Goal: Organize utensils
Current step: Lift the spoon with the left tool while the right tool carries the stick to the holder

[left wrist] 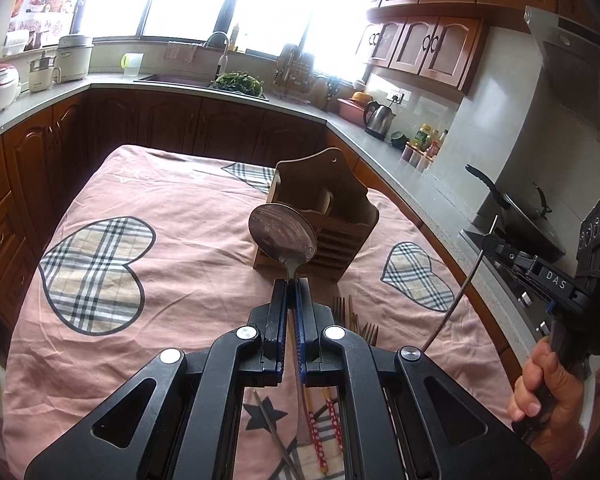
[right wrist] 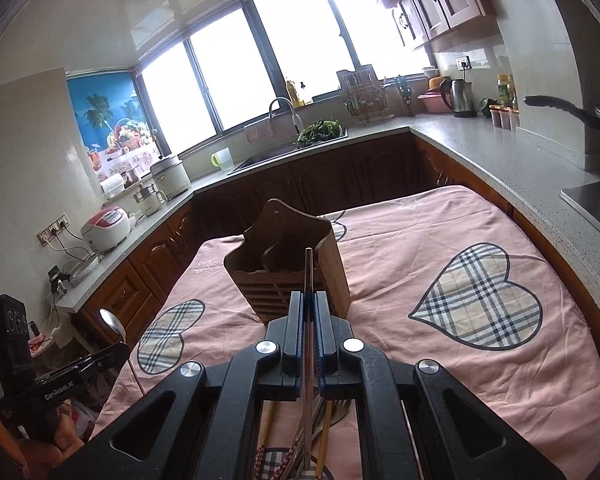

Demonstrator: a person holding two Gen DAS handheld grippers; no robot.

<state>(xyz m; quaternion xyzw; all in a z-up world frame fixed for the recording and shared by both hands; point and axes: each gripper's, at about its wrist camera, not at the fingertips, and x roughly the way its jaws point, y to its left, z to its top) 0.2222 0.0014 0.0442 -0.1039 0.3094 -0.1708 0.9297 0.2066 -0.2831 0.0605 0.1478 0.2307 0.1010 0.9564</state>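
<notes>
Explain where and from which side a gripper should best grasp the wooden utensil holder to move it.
Probably the holder's tall back panel, taken from above. It rises clear of the compartments as a thin upright board, so two fingers could close across its thickness. The slatted body below looks too wide to span. Both grippers are now busy: left on a spoon, right on a thin utensil.

Two markings can be read. White capitals "DAS" stand on the black body of the right tool [left wrist: 558,276], seen from the left wrist view (along its flat upper bar). "GenRobot.AI", also in white, stands on the side of the left tool [right wrist: 66,388] in the right wrist view. Bottle labels on the desk are too small to read.
</notes>
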